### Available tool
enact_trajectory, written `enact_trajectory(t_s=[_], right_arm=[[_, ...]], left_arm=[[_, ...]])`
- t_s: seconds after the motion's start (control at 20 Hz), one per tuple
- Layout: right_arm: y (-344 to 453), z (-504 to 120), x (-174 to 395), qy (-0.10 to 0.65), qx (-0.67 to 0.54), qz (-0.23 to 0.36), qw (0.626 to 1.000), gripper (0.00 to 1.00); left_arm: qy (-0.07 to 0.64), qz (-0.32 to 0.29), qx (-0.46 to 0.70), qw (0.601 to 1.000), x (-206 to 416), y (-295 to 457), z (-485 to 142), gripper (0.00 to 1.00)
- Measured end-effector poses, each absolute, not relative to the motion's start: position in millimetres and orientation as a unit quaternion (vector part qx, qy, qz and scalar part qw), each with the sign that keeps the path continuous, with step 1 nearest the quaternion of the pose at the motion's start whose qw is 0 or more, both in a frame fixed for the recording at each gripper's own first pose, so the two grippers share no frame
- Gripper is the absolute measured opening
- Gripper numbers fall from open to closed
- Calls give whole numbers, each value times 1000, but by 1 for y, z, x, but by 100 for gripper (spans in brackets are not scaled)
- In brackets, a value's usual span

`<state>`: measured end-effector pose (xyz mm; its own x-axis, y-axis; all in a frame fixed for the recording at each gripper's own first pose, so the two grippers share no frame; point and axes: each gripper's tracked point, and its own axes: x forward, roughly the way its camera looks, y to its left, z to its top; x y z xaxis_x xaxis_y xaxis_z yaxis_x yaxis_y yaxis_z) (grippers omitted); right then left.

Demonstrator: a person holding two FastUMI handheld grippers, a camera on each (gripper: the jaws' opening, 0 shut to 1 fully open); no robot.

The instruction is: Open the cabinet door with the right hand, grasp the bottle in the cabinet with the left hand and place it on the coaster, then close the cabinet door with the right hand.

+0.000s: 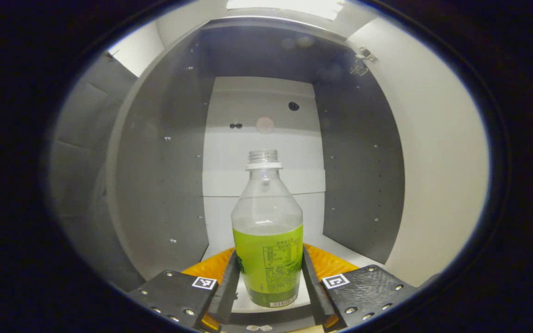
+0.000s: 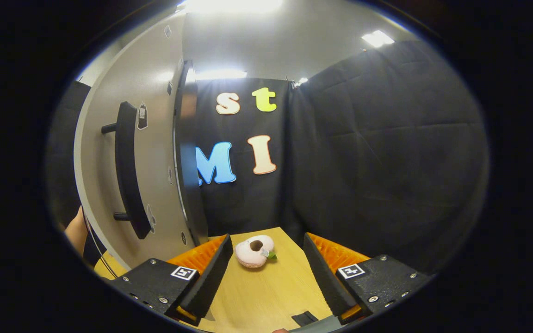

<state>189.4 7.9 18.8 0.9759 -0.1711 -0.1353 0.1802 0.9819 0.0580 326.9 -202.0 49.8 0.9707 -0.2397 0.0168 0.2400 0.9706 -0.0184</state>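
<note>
A clear uncapped bottle (image 1: 267,222) with a green label stands upright inside the grey cabinet (image 1: 164,175), on its pale floor. My left gripper (image 1: 266,286) reaches into the cabinet and is shut on the bottle's lower body, one finger against each side of the label. The cabinet door (image 1: 437,157) hangs open to the right, its hinge (image 1: 364,56) at the top. In the right gripper view the same door (image 2: 104,152) stands at the left with its dark bar handle (image 2: 127,171). My right gripper (image 2: 266,273) is open over the wooden table (image 2: 271,296), apart from the handle, holding nothing.
A pink plush ring (image 2: 254,251) lies on the table just beyond my right fingertips. A small dark flat piece (image 2: 304,318) lies at the table's near edge. A hand (image 2: 76,231) shows at the far left behind the door. Cabinet side walls stand close on both sides of the bottle.
</note>
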Motion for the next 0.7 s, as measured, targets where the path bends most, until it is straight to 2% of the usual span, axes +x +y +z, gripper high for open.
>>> enact_trajectory(t_s=[0.05, 0.15, 0.25, 0.35, 0.4, 0.45, 0.5, 0.55, 0.7], right_arm=[[5, 19, 187, 66, 32, -82, 994, 95], [-1, 21, 183, 64, 26, -70, 995, 95], [-5, 17, 179, 67, 24, -57, 996, 95], [-6, 14, 176, 71, 28, -42, 996, 95], [-5, 13, 177, 74, 31, -34, 996, 95], [-4, 12, 178, 75, 34, -25, 996, 95], [-5, 13, 178, 74, 35, -20, 996, 95], [-5, 15, 178, 70, 37, -15, 997, 95], [-6, 19, 176, 58, 43, -2, 997, 95]], left_arm=[[-11, -113, -13, 993, 318, -197, 53, 67], [-18, -99, -17, 995, 299, -188, 55, 63], [-24, -91, -24, 995, 280, -183, 58, 72], [-33, -81, -21, 996, 257, -174, 61, 72], [-37, -74, -17, 996, 244, -170, 63, 63], [-40, -70, -14, 997, 232, -168, 66, 63], [-41, -68, -13, 997, 219, -165, 68, 72], [-41, -65, -14, 997, 208, -161, 69, 63], [-36, -50, -12, 998, 184, -144, 53, 63]])
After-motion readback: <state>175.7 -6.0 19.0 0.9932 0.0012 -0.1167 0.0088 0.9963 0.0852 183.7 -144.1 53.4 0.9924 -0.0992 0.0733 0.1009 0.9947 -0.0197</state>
